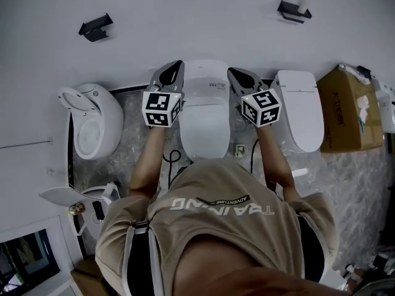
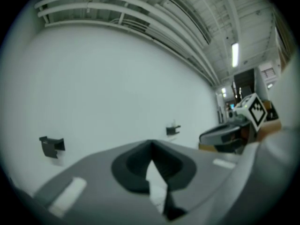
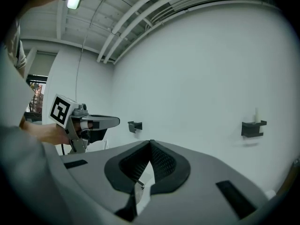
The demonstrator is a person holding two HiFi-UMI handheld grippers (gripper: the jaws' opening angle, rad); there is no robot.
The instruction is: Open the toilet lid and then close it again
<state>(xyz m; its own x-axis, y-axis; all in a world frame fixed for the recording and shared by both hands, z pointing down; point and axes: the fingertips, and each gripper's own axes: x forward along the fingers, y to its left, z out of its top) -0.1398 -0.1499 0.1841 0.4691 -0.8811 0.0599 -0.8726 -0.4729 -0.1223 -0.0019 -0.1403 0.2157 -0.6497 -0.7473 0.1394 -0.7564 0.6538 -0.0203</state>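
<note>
Toilet lid (image 1: 203,123) down flat on the middle toilet (image 1: 207,73) of the row, at the far edge of the floor (image 1: 345,184) against the wall (image 1: 197,17), straight ahead of the person. Impossible to say whether not yet opened or already shut again.

Left gripper (image 1: 178,65) and right gripper (image 1: 232,72) held up on either side of that toilet, aimed level at the wall, clear of the lid. Fingers (image 2: 131,165) of the left pressed together at the tips, nothing between. Fingers (image 3: 165,165) of the right likewise closed and empty.

Likely trouble from here:
- With both pairs closed, only a hook or push under the rim available, hence a risk of the smooth lid sliding off the tips and slamming down.
- Too hard a shove near the top, and a bang against the tank behind.
- Neighbouring toilets just beside, so an easy drift onto the wrong one.
- Black cables (image 1: 173,160) on the floor near the base, a possible snag when stepping in.

Count:
- Two grippers.
- Three toilets along the wall, the left one (image 1: 92,123) with its lid up and the right one (image 1: 300,119) shut.
- What looks like a fourth toilet (image 1: 77,197) near the floor's left edge.
- Two black brackets (image 1: 95,28) on the wall.
- One cardboard box (image 1: 349,110).
</note>
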